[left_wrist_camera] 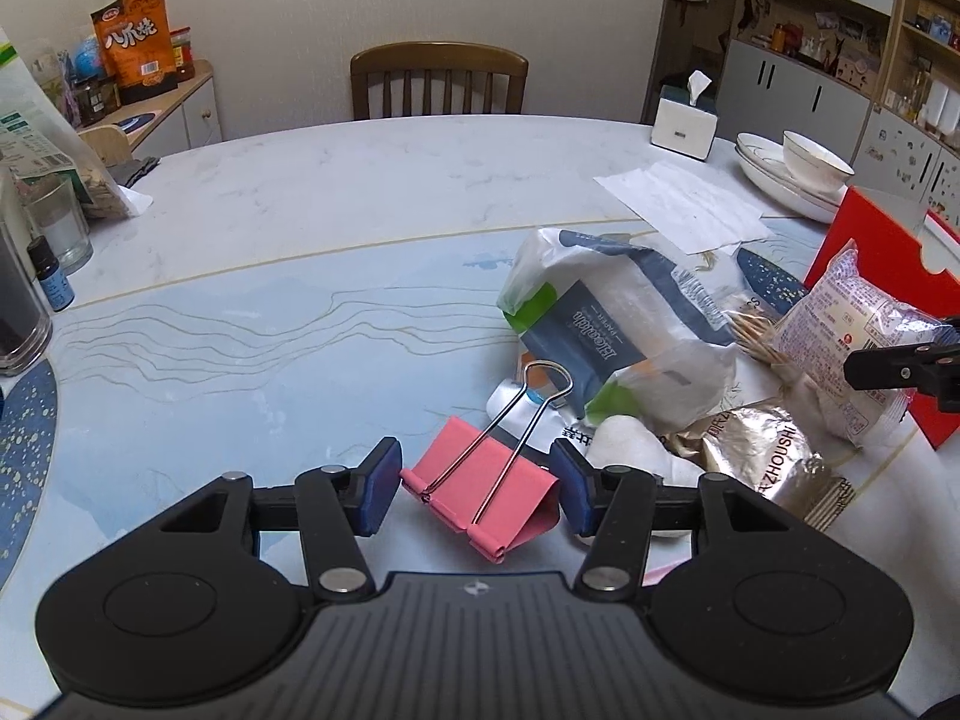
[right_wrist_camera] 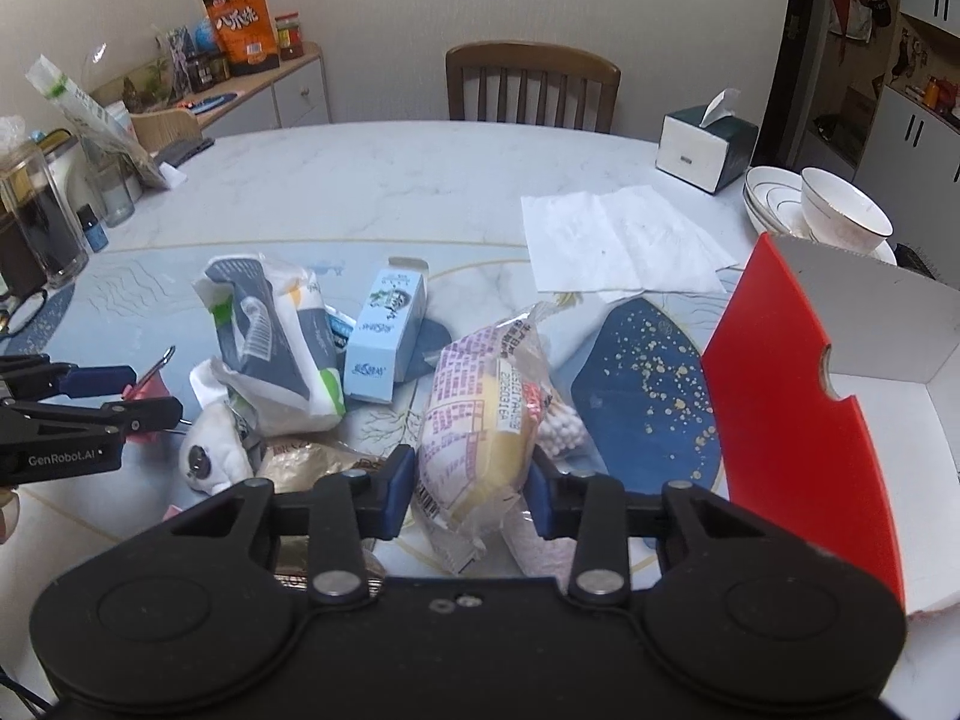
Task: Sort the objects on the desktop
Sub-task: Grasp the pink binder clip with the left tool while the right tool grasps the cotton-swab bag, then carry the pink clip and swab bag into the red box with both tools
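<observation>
The pink binder clip (left_wrist_camera: 480, 501) sits clamped between the left gripper (left_wrist_camera: 480, 489) pads, above the table (left_wrist_camera: 300, 312). Right of it, the right gripper (right_wrist_camera: 471, 495) squeezes a wrapped bread packet (right_wrist_camera: 480, 420), beside the red box (right_wrist_camera: 798, 420).

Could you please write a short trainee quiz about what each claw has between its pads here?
1. True or false: the left claw grips a pink binder clip.
2. What is the right claw shut on? A) tissue box B) wrapped bun C) bowl
3. What colour is the open box to the right of the bun?

Key: 1 true; 2 B; 3 red.
</observation>
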Motion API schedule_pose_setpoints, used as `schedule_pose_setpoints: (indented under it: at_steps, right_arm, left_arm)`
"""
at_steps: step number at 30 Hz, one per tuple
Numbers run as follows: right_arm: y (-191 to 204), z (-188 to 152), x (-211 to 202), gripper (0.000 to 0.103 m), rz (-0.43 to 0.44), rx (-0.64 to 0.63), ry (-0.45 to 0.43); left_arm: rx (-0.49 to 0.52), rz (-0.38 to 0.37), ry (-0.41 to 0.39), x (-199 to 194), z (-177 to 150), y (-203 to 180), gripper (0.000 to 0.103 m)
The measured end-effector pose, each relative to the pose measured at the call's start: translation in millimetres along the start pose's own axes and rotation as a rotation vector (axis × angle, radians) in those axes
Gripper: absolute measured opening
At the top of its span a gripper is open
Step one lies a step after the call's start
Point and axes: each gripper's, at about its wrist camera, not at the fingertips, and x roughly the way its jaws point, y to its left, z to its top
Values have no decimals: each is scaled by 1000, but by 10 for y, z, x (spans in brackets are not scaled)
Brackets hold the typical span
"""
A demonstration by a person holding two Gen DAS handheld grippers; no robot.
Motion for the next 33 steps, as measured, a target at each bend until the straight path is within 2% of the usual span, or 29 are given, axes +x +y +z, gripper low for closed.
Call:
schedule_pose_setpoints:
  at_steps: [10, 18, 25, 33]
  right_arm:
    - [-62, -33, -241, 36, 18, 6, -43]
    - [-229, -18, -440, 36, 75, -14, -85]
    - [-517, 17, -676, 37, 126, -16, -116]
    - [-904, 33, -884, 36, 142, -7, -147]
  left_arm:
    - [-21, -10, -32, -285, -23, -87, 53]
    - [-57, 23, -73, -541, 19, -271, 53]
    - [-63, 15, -112, -741, 163, -608, 53]
    - [-11, -22, -146, -834, 357, -1183, 53]
